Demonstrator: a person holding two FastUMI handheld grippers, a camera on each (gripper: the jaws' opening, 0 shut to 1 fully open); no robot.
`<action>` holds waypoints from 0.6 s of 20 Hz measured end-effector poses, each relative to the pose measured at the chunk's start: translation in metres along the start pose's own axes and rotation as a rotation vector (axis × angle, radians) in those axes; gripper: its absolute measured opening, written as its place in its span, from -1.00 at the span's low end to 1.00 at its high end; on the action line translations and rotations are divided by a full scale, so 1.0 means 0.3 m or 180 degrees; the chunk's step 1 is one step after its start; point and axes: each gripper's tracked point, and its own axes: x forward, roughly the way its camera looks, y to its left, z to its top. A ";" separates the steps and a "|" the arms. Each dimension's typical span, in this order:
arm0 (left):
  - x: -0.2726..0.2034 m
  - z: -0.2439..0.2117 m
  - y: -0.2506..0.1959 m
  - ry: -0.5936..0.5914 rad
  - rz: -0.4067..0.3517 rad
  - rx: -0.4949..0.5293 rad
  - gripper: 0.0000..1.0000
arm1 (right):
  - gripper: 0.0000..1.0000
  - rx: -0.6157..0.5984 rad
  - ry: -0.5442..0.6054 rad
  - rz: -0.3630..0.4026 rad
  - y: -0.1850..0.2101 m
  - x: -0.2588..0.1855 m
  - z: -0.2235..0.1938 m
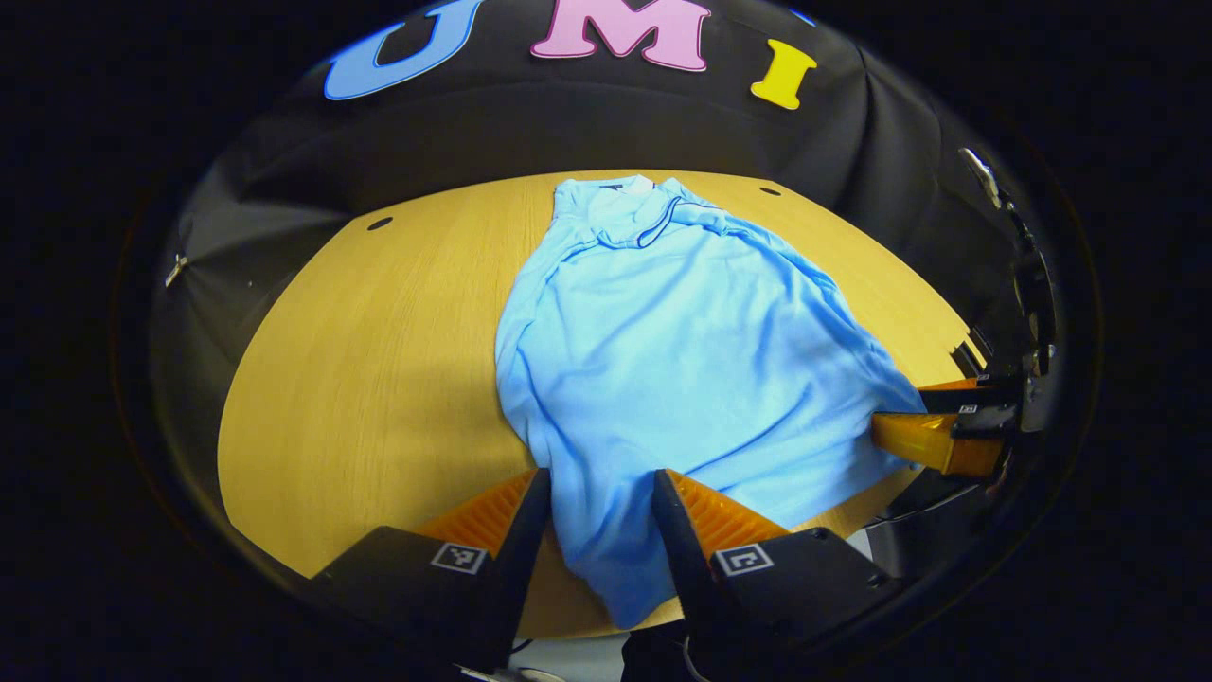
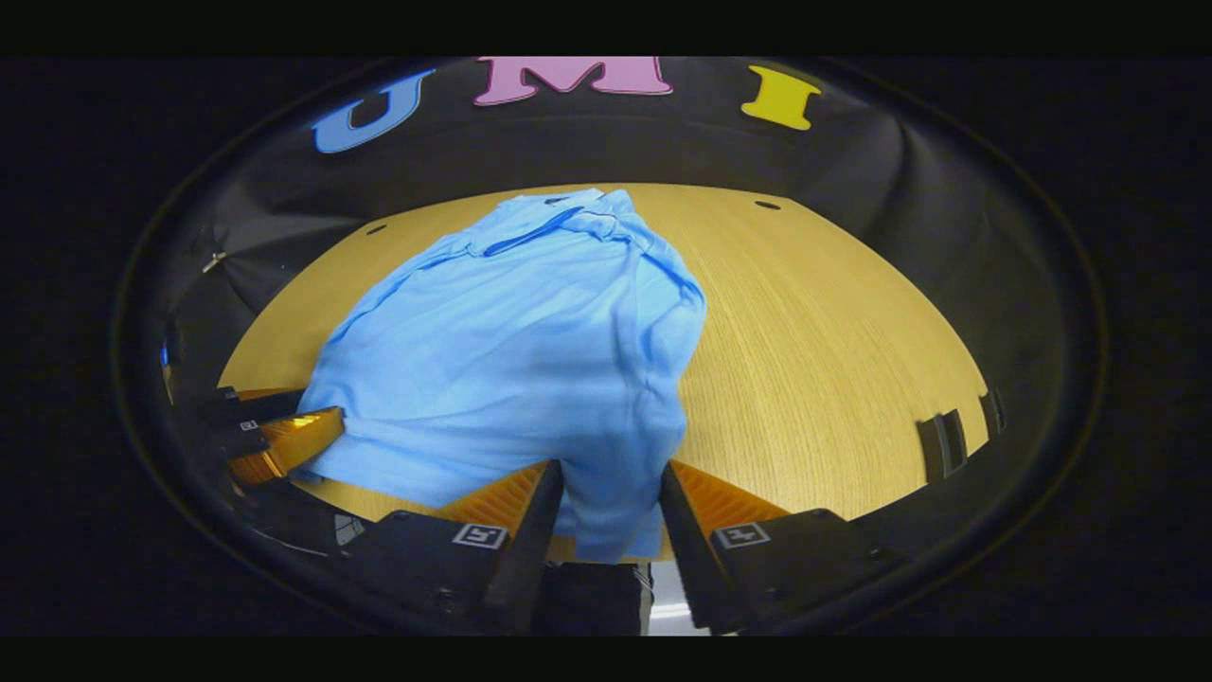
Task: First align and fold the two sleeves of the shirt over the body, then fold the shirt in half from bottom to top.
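Observation:
A light blue shirt point(image 1: 663, 341) lies lengthwise on the round wooden table point(image 1: 379, 360), with its collar point(image 1: 634, 204) at the far end and the sleeves folded in over the body. My left gripper point(image 1: 601, 483) is shut on the near left corner of the hem, bunched cloth between its fingers. Off to the right, my right gripper point(image 1: 895, 426) pinches the other hem corner. In the right gripper view the shirt point(image 2: 511, 341) runs away from my right gripper point(image 2: 611, 474), which is shut on a fold of it. The left gripper point(image 2: 331, 421) holds the cloth at the left.
The table's near edge curves just under both grippers, and the cloth hangs over it a little. Small dark holes point(image 1: 379, 224) point(image 1: 770, 190) mark the tabletop's far side. Black clips point(image 2: 942, 445) sit on the table's right rim. Bare wood point(image 2: 824, 360) spreads beside the shirt.

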 end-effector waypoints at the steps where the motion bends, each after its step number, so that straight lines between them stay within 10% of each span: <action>1: 0.002 0.001 -0.008 -0.0014 -0.0013 -0.0008 0.34 | 0.22 -0.0013 0.0031 0.0035 0.007 0.005 -0.002; 6: 0.025 0.019 -0.071 -0.0021 -0.0127 -0.0079 -0.56 | -0.84 -0.0303 0.0145 0.0283 0.041 0.013 0.012; 12: 0.004 0.063 -0.078 0.0120 -0.0096 -0.0451 -0.87 | -0.86 -0.0331 0.0270 0.0629 0.017 0.026 0.076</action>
